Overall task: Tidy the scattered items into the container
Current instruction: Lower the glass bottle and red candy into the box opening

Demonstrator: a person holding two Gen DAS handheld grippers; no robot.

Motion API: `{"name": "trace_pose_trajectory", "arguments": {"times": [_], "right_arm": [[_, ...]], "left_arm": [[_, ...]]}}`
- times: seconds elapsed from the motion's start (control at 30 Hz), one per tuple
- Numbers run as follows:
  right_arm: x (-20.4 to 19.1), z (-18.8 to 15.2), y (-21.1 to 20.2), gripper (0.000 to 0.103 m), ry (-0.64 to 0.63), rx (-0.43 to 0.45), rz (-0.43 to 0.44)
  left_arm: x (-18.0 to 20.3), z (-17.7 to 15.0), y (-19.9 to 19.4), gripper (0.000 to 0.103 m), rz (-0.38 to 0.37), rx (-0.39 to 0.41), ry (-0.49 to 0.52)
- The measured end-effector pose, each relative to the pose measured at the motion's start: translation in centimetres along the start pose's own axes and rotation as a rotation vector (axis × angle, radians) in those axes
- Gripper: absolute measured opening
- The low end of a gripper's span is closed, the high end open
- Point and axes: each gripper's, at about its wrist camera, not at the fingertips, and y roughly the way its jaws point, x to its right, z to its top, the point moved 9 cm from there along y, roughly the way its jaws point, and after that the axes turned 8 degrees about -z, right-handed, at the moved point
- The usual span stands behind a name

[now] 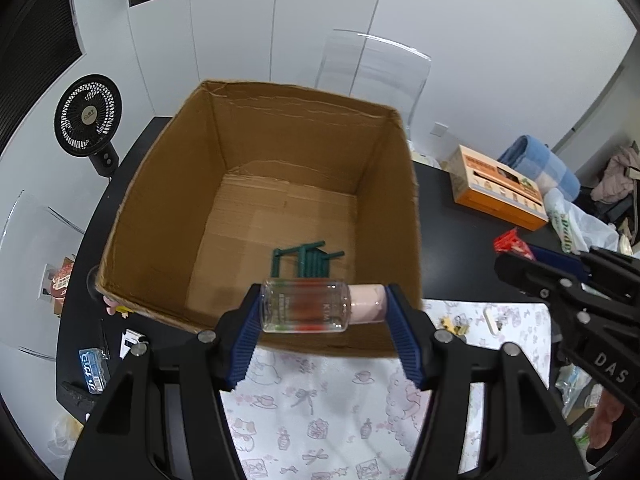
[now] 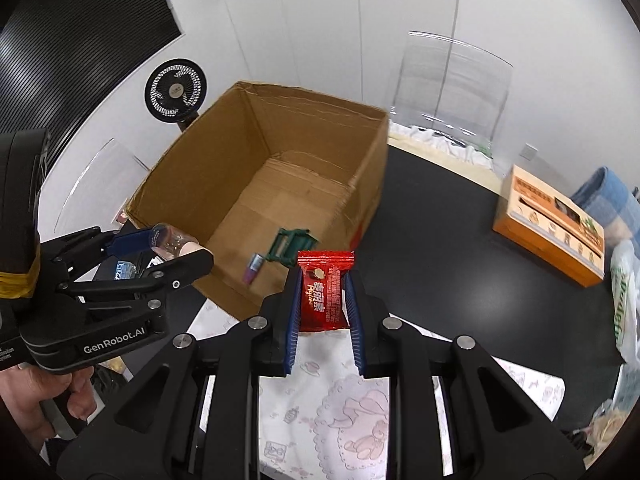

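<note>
Two grippers held loaded at the cardboard box [image 1: 168, 200]

A clear bottle [image 1: 304, 306] is clamped lengthwise by the left gripper [image 1: 322, 308] over the box's near rim — a red snack packet [image 2: 325, 290] is pinched upright in the right gripper [image 2: 323, 300], just beside the box.

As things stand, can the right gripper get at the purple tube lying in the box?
Probably not: the right gripper is shut on the red snack packet, so it would need to drop that first. The cardboard box is open-topped, and the purple tube lies uncovered.
</note>
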Motion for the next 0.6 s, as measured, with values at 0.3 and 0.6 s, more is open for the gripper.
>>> {"name": "trace_pose_trajectory", "arguments": {"times": [0.3,0.6], "right_arm": [[-2.3,2.5,1.9,0.022,-0.037,-0.008,0.021],[-3.9,4.0,4.2,0.022,-0.057,-0.033,0.045]], "left_arm": [[-3.5,2.1,0.3,0.059,0.025,0.01,-0.027],[-6.4,3.7,1.1,0.059,0.069,0.016,-0.045]]}}
